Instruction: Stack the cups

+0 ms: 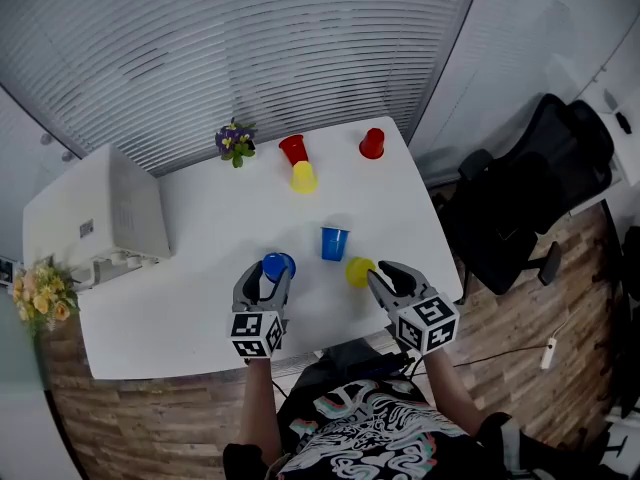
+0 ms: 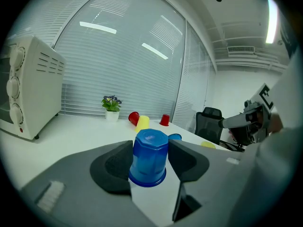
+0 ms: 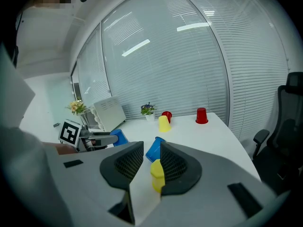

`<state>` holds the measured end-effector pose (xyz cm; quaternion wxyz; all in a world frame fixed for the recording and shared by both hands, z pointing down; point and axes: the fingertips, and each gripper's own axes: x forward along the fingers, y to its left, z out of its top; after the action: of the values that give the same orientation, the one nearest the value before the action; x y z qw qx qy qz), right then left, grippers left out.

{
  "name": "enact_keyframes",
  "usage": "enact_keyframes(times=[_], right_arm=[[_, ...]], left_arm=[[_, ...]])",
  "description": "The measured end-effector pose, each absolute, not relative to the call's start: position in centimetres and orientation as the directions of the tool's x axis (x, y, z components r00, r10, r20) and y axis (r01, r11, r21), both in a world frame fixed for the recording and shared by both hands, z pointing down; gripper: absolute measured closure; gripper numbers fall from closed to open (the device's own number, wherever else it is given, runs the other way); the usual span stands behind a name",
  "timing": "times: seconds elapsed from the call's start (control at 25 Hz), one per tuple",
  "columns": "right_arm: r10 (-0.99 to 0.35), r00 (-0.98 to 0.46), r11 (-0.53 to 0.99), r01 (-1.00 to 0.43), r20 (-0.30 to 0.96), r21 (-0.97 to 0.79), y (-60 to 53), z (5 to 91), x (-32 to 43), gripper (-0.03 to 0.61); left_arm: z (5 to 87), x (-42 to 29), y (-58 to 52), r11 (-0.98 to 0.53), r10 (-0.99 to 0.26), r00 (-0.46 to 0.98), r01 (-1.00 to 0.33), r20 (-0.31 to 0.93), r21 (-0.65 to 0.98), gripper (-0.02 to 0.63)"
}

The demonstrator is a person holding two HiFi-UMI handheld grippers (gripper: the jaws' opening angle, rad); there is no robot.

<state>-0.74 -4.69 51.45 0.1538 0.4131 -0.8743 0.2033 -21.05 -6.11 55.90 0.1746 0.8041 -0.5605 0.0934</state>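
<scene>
An upside-down blue cup (image 2: 150,157) stands between the jaws of my left gripper (image 2: 150,145), and both pads sit against its sides. In the head view this blue cup (image 1: 279,264) is near the table's front edge in the left gripper (image 1: 268,273). My right gripper (image 3: 151,150) has its jaws partly apart. An upside-down yellow cup (image 3: 157,175) sits low by the right jaw, with a gap to the left jaw. An upright blue cup (image 1: 335,243) stands mid-table. Farther back are a red cup on its side (image 1: 293,148), a yellow cup (image 1: 303,177) and another red cup (image 1: 372,143).
A white toaster oven (image 1: 110,218) fills the table's left end. A small potted plant (image 1: 236,140) stands at the back by the blinds. A black office chair (image 1: 530,188) is off the right edge of the white table (image 1: 200,308). Yellow flowers (image 1: 40,293) are at far left.
</scene>
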Motion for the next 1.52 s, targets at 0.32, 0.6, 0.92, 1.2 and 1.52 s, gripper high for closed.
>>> enact_keyframes(times=[0.32,0.6,0.92,1.2,1.52], right_arm=[[-0.664,-0.591,0.568,-0.797,0.457,-0.205,-3.5,52.5,0.0,0.477],[-0.653,-0.591,0.573,-0.795,0.475,-0.200,-3.3,53.1,0.7,0.471],[-0.607,-0.613,0.592,-0.773,0.505,-0.227,-3.5,54.6,2.0,0.470],[-0.561,-0.641,0.625,-0.743,0.525,-0.239,-3.7,55.4,3.4,0.469],[-0.519,-0.675,0.666,-0.704,0.524,-0.248,-3.9,55.4,3.3,0.469]], left_arm=[[57.1,-19.1,-4.7,-0.351,-0.848,0.395,-0.918,0.355,0.182,0.382],[58.0,-16.2,-3.6,-0.396,-0.821,0.438,-0.899,0.366,0.187,0.382],[59.8,-12.6,-2.9,-0.415,-0.798,0.446,-0.895,0.405,0.165,0.382],[59.9,-10.0,-2.6,-0.450,-0.792,0.457,-0.885,0.405,0.119,0.382],[60.2,-9.0,-3.0,-0.445,-0.796,0.432,-0.893,0.424,0.073,0.382]])
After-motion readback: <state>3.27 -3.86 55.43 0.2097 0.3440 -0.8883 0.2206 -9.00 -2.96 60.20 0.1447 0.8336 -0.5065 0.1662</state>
